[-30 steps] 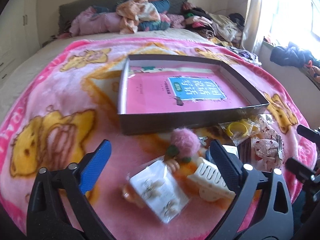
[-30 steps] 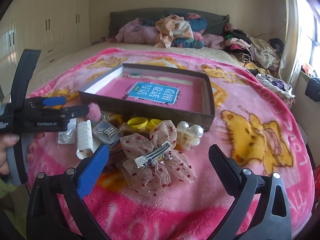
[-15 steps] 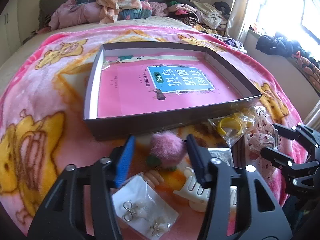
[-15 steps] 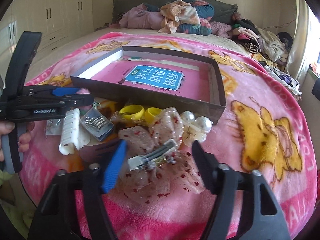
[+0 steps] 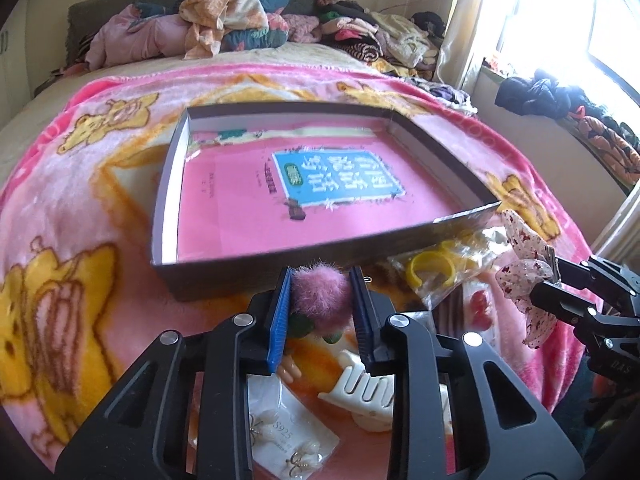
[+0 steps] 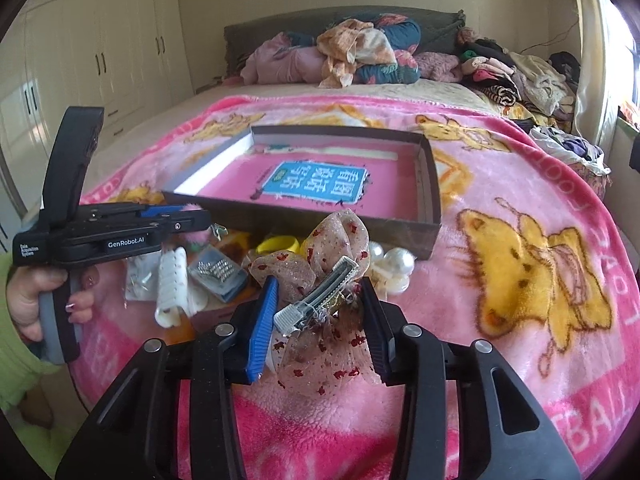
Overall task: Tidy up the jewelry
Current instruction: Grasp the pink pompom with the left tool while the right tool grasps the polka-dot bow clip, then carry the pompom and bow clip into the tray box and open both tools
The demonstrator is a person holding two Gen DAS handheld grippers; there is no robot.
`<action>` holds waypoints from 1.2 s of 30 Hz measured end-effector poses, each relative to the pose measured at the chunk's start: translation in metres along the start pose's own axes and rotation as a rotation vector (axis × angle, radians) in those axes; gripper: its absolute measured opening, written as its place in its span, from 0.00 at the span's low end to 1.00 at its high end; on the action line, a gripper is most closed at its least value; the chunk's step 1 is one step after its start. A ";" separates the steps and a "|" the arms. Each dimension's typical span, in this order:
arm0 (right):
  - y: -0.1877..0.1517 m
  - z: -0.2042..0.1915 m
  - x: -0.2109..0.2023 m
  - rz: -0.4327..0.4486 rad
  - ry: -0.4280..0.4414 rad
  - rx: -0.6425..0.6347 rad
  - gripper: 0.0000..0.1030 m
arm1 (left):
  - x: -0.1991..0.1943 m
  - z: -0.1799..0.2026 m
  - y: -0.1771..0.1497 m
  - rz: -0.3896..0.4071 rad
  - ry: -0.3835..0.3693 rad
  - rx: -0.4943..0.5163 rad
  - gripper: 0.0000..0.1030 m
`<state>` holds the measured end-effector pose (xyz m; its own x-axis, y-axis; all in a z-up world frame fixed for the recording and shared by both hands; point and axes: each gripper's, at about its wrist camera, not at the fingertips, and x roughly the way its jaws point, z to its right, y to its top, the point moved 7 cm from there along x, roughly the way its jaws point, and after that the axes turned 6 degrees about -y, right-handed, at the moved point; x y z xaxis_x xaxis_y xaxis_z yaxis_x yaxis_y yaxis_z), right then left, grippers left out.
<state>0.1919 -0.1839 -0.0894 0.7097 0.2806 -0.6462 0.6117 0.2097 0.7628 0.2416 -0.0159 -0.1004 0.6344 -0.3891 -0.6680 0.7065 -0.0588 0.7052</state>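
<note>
Jaws, left: left gripper [image 5: 320, 300] closed on the fluffy pink pom-pom hair ornament [image 5: 319, 289], one finger pressed to each side.
Jaws, right: right gripper [image 6: 316, 312] closed around the sheer pink bow hair clip with red dots [image 6: 320, 276]; its silver metal clip bar [image 6: 316, 300] lies slanted between the fingers.
Pom-pom: round, fuzzy, with green bits below it; held just near of the box's front wall.
Bow: crumpled gauze loops, partly raised off the blanket, right of the pom-pom.
Box: shallow dark cardboard box [image 6: 434, 200] lined with a pink sheet bearing a blue label, far of both grippers on the pink cartoon-bear fleece blanket [image 6: 520, 272].
Near clutter, left: white plastic claw clip [image 5: 368, 396] and clear packet of earrings on a white card [image 5: 288, 444], under the left gripper.
Near clutter, middle: yellow rings in a clear bag [image 5: 430, 272], a small case of silver pieces [image 6: 218, 272], large white pearl beads [image 6: 394, 266] against the box front.
In the way: the box's front wall stands between both held pieces and the box interior.
Far: heaped clothes [image 6: 360, 52] at the headboard.
</note>
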 end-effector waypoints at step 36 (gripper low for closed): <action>0.113 0.066 0.053 0.085 -0.128 0.097 0.38 | 0.009 -0.049 0.066 0.079 0.064 -0.037 0.20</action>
<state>0.3220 -0.2068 -0.0387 0.7950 0.1707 -0.5821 0.5743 0.0972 0.8129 0.3090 0.0222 -0.0716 0.7066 -0.3317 -0.6250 0.6637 0.0045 0.7480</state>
